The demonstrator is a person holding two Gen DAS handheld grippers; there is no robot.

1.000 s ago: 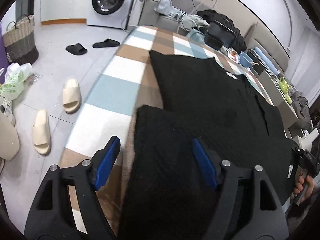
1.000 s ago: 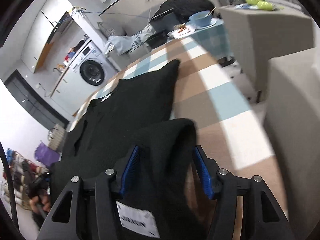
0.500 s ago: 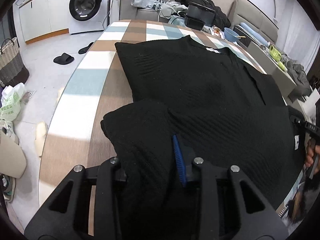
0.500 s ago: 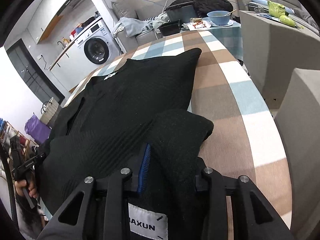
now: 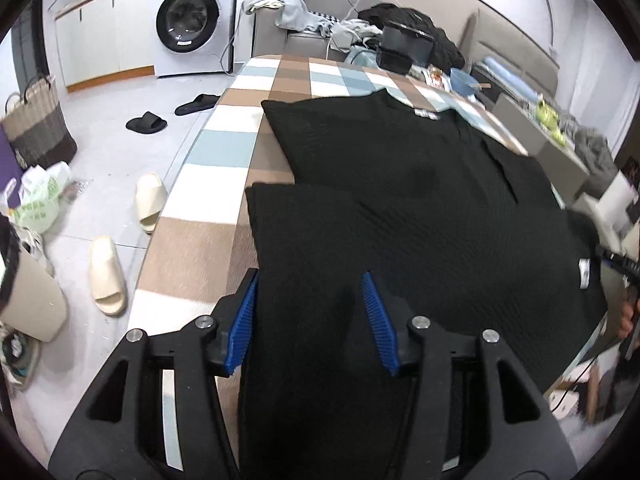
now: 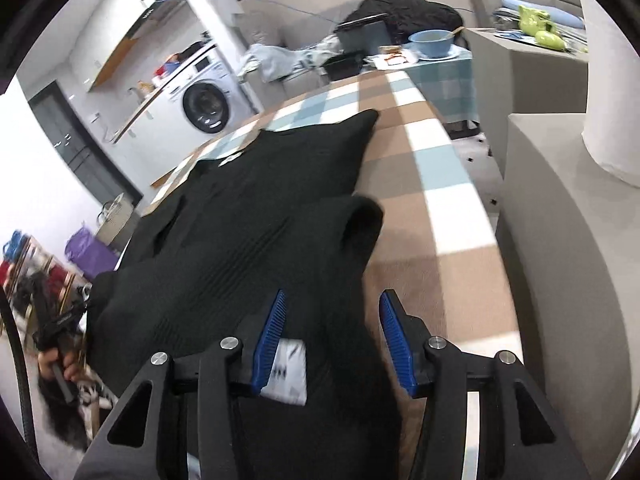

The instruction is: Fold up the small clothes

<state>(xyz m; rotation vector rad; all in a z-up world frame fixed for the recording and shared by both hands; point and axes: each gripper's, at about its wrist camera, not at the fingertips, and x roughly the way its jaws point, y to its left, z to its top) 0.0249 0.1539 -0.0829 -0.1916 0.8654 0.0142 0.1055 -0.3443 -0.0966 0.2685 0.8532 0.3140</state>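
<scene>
A black knit sweater (image 5: 420,184) lies spread on the checked table (image 5: 224,160), its near hem folded up over the body. My left gripper (image 5: 308,320) is open, its blue pads either side of the folded fabric at the sweater's left corner. In the right wrist view the sweater (image 6: 256,216) shows again, with a white label (image 6: 290,376) near my right gripper (image 6: 334,340). The right gripper is open, the folded right corner of the fabric lying loose between its pads.
On the floor to the left are cream slippers (image 5: 150,200), black slippers (image 5: 146,123), a basket (image 5: 38,124) and a washing machine (image 5: 192,20). At the table's far end stand a blue bowl (image 6: 432,42) and a black box (image 5: 404,50). A grey sofa block (image 6: 560,240) stands right of the table.
Both grippers were shut on the sweater's folded hem half a second ago and have opened, letting go of the fabric. Both have drawn back slightly toward the near edge.
</scene>
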